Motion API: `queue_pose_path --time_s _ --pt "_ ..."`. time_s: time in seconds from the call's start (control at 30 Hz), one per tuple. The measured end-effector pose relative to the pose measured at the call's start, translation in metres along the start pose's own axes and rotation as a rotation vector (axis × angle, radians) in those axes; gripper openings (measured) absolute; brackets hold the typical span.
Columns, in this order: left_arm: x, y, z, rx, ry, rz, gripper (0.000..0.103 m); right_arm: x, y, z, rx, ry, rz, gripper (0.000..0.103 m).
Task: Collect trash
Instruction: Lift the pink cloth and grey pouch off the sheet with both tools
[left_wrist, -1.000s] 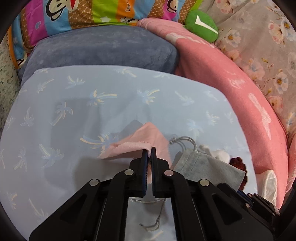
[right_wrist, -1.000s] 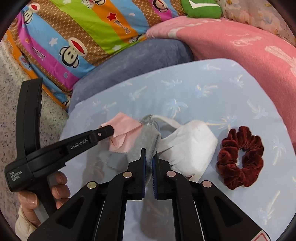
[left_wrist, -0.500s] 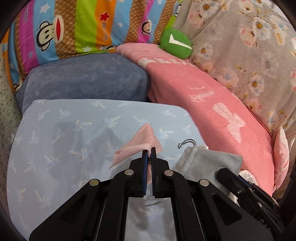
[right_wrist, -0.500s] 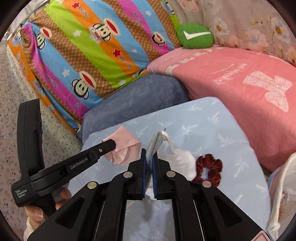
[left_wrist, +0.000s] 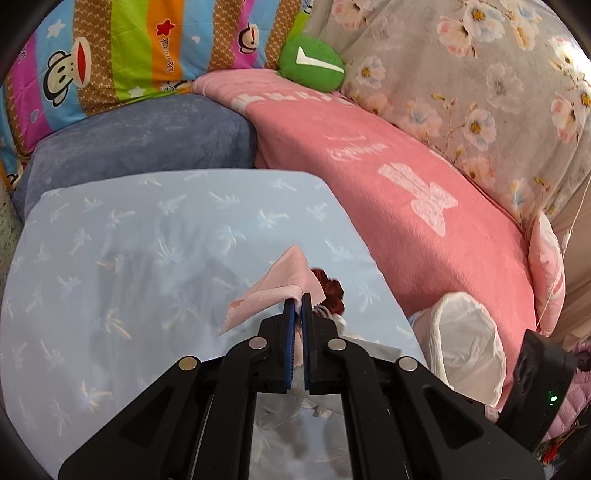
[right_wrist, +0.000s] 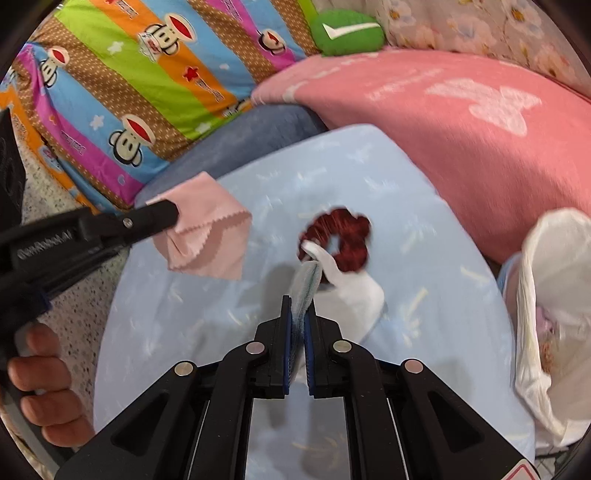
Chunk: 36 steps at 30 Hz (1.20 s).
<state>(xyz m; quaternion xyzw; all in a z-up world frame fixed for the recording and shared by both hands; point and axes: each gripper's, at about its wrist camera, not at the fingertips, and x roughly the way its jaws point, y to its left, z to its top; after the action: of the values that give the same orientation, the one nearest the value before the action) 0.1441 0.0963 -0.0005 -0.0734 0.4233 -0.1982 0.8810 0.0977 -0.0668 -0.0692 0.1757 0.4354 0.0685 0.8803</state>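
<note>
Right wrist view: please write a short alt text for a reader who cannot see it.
The right gripper pinches a face mask above a blue sheet. The left gripper holds a pink cloth; a red scrunchie lies ahead, a white bag at right.

From my seat, the left gripper (left_wrist: 298, 301) is matte black plastic — two angled arms with triangular cut-outs, four round silver screws across the linkage, and blue ribbed pads lining the fingers. The right gripper (right_wrist: 300, 310) is built the same; a red-edged label shows at the lower right of its frame. At that frame's left, white lettering runs along the other tool's black body, with bare fingers (right_wrist: 48, 373) below — no sleeve visible.
</note>
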Motion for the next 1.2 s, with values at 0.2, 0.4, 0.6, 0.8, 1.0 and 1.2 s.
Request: queue_pose_path --time_s 0.2,0.4,0.6,0.8,1.0,1.2 --pt "0.004 -0.01 -0.015 0.014 0.031 -0.002 0.003 0.003 -0.008 -0.011 0.016 0.01 -0.011 0.01" --pt "0.003 -0.013 -0.017 0.012 0.031 0.002 0.003 -0.006 -0.003 -0.008 0.011 -0.016 -0.003 0.017" --pt "0.002 -0.013 -0.019 0.006 0.029 0.007 0.003 -0.005 0.001 -0.006 -0.005 -0.013 0.001 0.021" --pt "0.001 -0.013 -0.019 0.009 0.028 0.01 0.003 -0.004 0.002 -0.007 -0.01 -0.01 0.015 0.006" --pt "-0.005 -0.013 -0.015 0.01 0.007 0.015 0.003 -0.027 0.013 0.009 -0.034 -0.073 0.049 0.005" --pt "-0.014 -0.02 -0.009 0.028 -0.02 0.015 0.003 -0.057 0.018 0.031 -0.038 -0.157 0.08 0.005"
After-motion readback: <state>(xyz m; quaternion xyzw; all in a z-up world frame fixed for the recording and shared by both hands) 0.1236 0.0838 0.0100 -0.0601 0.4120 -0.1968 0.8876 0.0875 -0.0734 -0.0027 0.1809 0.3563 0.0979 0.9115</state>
